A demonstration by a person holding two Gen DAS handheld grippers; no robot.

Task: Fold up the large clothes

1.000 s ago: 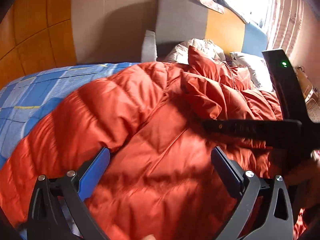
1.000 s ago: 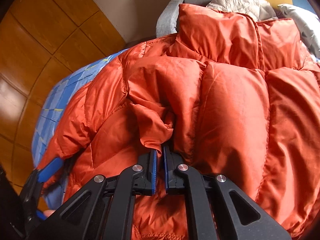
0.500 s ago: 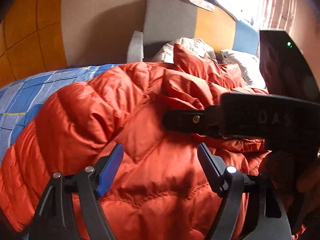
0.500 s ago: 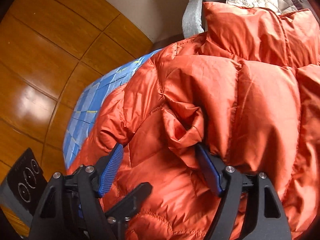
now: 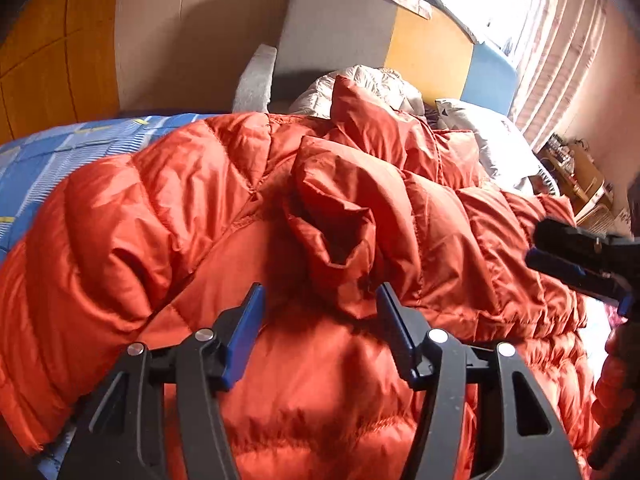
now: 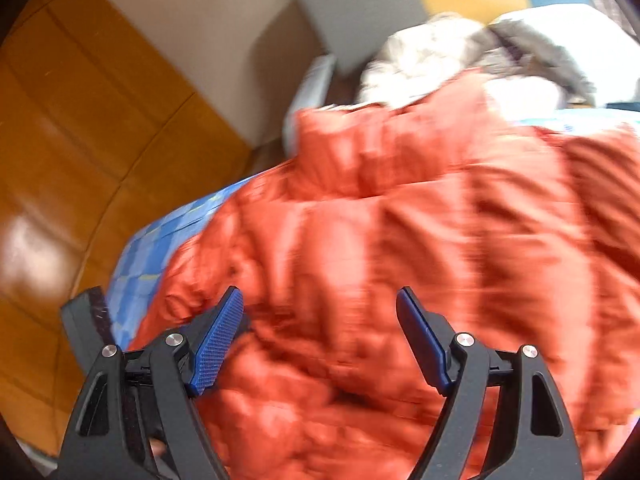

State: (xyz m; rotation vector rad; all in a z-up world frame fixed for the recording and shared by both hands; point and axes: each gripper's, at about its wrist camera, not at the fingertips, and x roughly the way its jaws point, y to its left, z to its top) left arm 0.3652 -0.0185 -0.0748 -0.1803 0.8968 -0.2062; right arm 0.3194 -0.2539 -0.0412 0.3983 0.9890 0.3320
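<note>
on a blue checked bed cover (image 5: 36,160), we have just let go of the orange down jacket (image 5: 400,216). a second ago our right gripper (image 6: 320,332) was pinched shut on the sleeve cuff (image 5: 340,248); half a second ago its jaws had sprung apart around it; now they stand wide open with nothing between them, and the right view is smeared with motion as that hand pulls back and to the right. from the left view we see it only as a dark shape at the right edge.

the cuff now lies folded in across the middle of the jacket, a crumpled flap resting on the quilted body. our left gripper (image 5: 320,320) hangs just above the near part of the jacket, jaws open and empty, the cuff just beyond its right fingertip.

the jacket sprawls over most of the bed, collar toward the far end beside a pale grey garment (image 5: 360,84) and a grey chair (image 5: 332,32).

we judge one sleeve fold laid, the body fold not yet begun. the puffy fill may spring the sleeve back.
</note>
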